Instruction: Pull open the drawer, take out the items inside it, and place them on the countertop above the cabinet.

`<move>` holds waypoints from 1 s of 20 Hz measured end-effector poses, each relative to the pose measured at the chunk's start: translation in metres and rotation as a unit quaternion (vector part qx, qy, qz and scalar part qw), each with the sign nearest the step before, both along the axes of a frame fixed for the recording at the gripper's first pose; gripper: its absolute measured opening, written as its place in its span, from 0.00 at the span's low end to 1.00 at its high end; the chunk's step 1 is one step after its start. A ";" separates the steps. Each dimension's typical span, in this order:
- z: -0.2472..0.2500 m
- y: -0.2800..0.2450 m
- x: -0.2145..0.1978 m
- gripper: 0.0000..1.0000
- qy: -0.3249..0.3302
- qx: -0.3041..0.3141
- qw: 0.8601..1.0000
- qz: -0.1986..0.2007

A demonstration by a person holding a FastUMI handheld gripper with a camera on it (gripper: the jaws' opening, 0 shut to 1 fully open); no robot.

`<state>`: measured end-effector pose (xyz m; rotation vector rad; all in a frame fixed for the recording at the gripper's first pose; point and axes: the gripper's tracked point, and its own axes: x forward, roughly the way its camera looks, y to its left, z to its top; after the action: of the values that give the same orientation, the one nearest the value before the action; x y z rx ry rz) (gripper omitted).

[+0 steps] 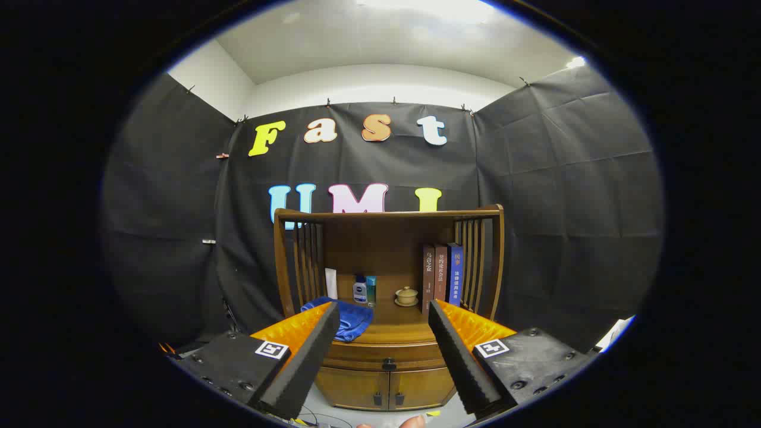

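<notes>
jaws spread wide, empty | drawer [386,355] shut | three titled books [441,276] upright on countertop [397,324]

Bright overhead light glaring on the ceiling [416,9], even, soft light on the wooden cabinet [386,261], shadow under its top shelf, strong fisheye bending at the edges, centre sharp, near fingers [309,351] slightly soft

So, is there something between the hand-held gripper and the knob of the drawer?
Nothing visible. The hand-held gripper is open, with the drawer knob in the gap between its fingers, some way beyond them. The blue cloth lies higher, on the countertop, behind the left finger's tip and not before the knob.
</notes>
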<state>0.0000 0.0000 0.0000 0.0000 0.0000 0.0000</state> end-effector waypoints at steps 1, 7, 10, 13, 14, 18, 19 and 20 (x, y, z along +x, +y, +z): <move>0.000 0.001 0.001 0.98 0.000 0.000 1.000 0.001; -0.006 0.003 -0.002 0.98 0.004 0.000 1.000 0.002; -0.008 0.003 -0.002 0.98 0.006 0.001 1.000 0.002; -0.011 0.004 -0.001 0.98 0.008 0.004 1.000 0.002; -0.010 0.004 -0.002 0.98 0.008 0.005 1.000 0.003; -0.009 0.006 -0.001 0.98 0.004 0.007 1.000 0.003; -0.009 0.008 0.000 0.98 0.004 0.006 1.000 0.005; -0.009 0.010 0.002 0.98 0.003 0.006 1.000 0.007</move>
<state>0.0024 0.0102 -0.0093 0.0114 0.0055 0.0149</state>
